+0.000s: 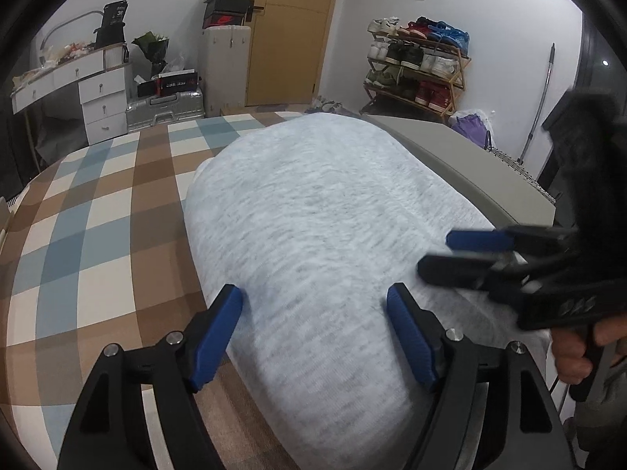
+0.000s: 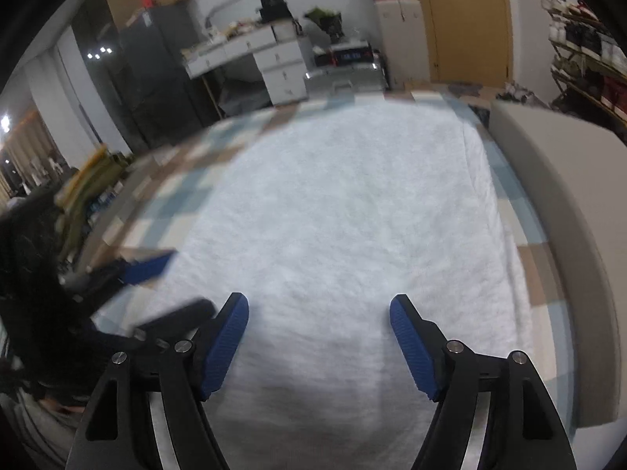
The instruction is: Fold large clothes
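A large light grey garment (image 1: 313, 211) lies spread flat on a bed with a brown, blue and cream checked cover (image 1: 98, 211). It also shows in the right wrist view (image 2: 337, 211). My left gripper (image 1: 313, 305) is open and empty, its blue pads above the near part of the garment. My right gripper (image 2: 319, 309) is open and empty over the garment's near edge. In the left wrist view the right gripper (image 1: 435, 252) reaches in from the right above the cloth. In the right wrist view the left gripper (image 2: 184, 278) is at the left, blurred.
A grey padded headboard (image 1: 470, 164) runs along the bed's right side. Beyond the bed stand a white desk with drawers (image 1: 98, 94), suitcases (image 1: 164, 109), a wooden door (image 1: 290, 31) and a shoe rack (image 1: 419, 66). A dark cabinet (image 2: 156, 70) stands at the left.
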Available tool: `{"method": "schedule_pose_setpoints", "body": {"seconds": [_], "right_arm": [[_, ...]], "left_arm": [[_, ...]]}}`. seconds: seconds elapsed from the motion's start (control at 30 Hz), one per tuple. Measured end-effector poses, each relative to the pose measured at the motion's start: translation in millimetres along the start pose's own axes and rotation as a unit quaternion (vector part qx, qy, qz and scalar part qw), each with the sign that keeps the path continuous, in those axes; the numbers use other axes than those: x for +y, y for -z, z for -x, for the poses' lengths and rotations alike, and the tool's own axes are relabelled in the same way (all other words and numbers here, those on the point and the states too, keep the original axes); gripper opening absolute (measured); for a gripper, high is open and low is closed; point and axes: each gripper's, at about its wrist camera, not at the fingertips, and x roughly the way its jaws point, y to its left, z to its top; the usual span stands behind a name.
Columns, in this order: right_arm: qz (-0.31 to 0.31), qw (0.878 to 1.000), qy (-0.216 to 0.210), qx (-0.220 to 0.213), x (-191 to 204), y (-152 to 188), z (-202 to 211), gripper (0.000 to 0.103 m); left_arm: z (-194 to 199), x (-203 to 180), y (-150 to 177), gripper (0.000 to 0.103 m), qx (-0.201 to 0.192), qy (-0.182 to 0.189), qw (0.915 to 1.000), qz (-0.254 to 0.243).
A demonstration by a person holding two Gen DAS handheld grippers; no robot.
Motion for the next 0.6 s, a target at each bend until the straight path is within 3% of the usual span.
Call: {"method": "schedule_pose_setpoints", "body": {"seconds": [0.03, 0.13, 0.33, 0.47, 0.53, 0.6], "right_arm": [[-0.015, 0.999, -0.028, -0.015, -7, 7, -8, 0.078], [-0.015, 0.999, -0.030, -0.018, -10, 7, -7, 0.078], [-0.027, 0.999, -0.019, -0.027, -6, 6, 11, 0.078], [0.024, 0.997, -0.040, -0.057, 21, 15, 40, 0.077], [0.040, 0.999, -0.017, -0.019, 27, 26, 23, 0.078], [0.010, 0.999, -0.031, -0.035, 16, 38, 7, 0.082]], "left_arm": [[-1, -2, 2, 0.073, 0.003, -0.006, 1.0000, -0.004], [7, -7, 3, 0.073, 0.009, -0.016, 0.9998, 0.002], [37, -15, 23, 0.073, 0.016, 0.015, 0.9997, -0.009], [28, -2, 29, 0.077, 0.016, 0.038, 0.9985, 0.035], [23, -4, 27, 0.079, 0.013, 0.036, 0.9988, 0.031], [17, -7, 27, 0.081, 0.019, 0.025, 0.9993, 0.021]]}}
